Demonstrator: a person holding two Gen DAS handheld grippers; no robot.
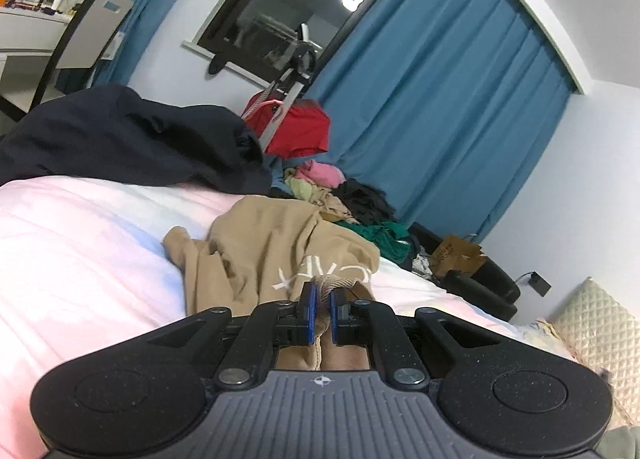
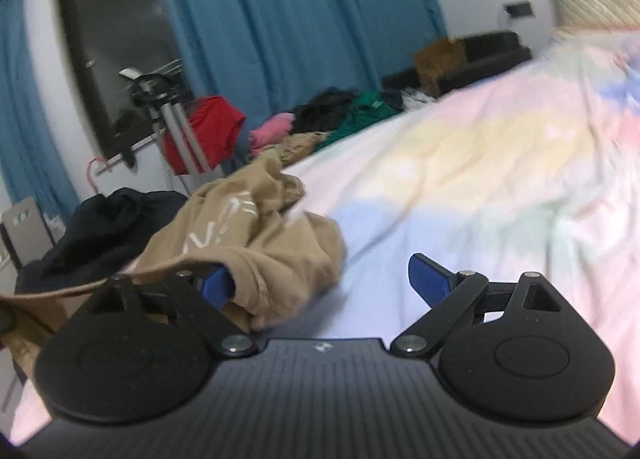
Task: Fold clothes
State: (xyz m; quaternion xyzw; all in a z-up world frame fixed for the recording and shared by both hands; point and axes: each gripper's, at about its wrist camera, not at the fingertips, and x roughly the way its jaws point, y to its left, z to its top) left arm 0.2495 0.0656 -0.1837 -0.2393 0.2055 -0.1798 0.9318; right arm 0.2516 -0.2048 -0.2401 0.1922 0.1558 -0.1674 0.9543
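Left wrist view: left gripper point(image 1: 323, 309), jaws narrowed onto a ribbed edge, probably collar or hem, of the tan garment point(image 1: 272, 255); garment crumpled, white lettering uppermost, on the pastel bedsheet point(image 1: 88, 243); dark navy garment point(image 1: 120, 139) heaped behind it; mixed clothes pile point(image 1: 340, 199) farther back beside the blue curtain point(image 1: 432, 99); red garment point(image 1: 300, 127) near a tripod point(image 1: 288, 91). Right wrist view, blurred: right gripper point(image 2: 320, 283), jaws wide, holding nothing; left finger point(image 2: 218, 285) against the tan garment point(image 2: 248, 243), right finger over bare bedsheet point(image 2: 460, 163); navy garment point(image 2: 108, 227) beyond. Step in hand, as judged: tan garment pinched by one edge, still bunched, not spread flat nor folded. Next move, as judged: a second grip on the same ribbed edge, apart from the first, then tension between both grippers to open the cloth flat on the sheet.
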